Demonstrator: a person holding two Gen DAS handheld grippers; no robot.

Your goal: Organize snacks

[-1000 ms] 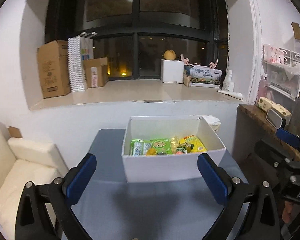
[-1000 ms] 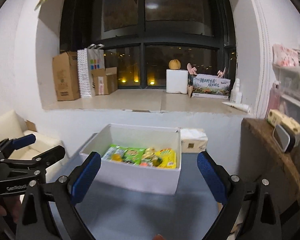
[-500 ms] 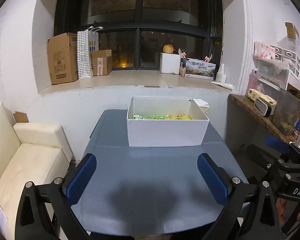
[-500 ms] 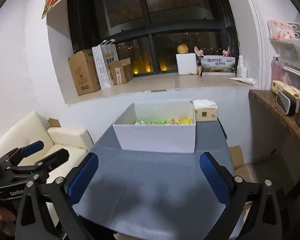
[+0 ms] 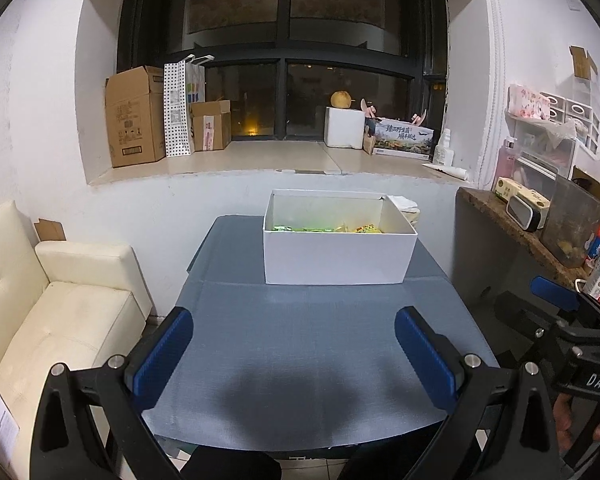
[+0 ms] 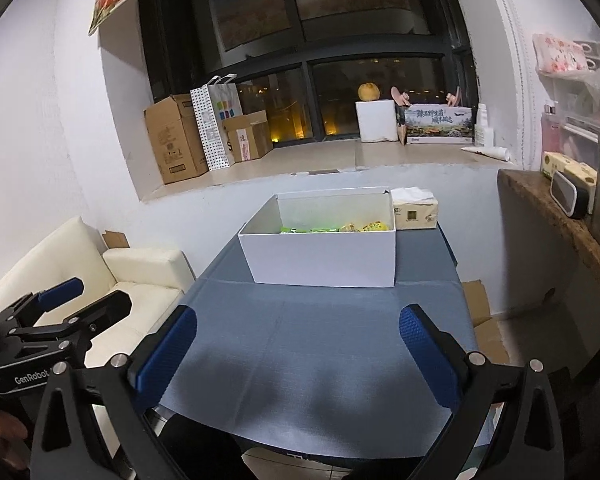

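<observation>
Left hand-held gripper (image 5: 294,354) sits over the near edge of the tabletop (image 5: 312,344), blue pads (image 5: 162,356) spread wide, nothing between them. Right hand-held gripper (image 6: 298,354) likewise spread and empty, held above the near edge from a spot slightly to the right; its own pads (image 6: 428,354) frame bare blue-grey surface. Each gripper shows at the margin of the other's view, well apart. A soft shadow lies on the near half of the tabletop. Farther back, toward the far edge, stands an open white box (image 5: 338,254), upright, lid off. Snacks (image 5: 324,229) lie inside it, green packets to the left and yellow ones to the right, only their tops visible above the front wall. Just beside the box's far right corner rests a tissue pack (image 6: 414,214). Left of the tabletop, a cream sofa (image 5: 60,320) against the wall. Beyond, a deep windowsill (image 5: 276,162) carries cardboard cartons (image 5: 134,118), a dotted paper bag (image 5: 180,108) and a white block with a round fruit (image 5: 341,100) on top, before dark window panes.
</observation>
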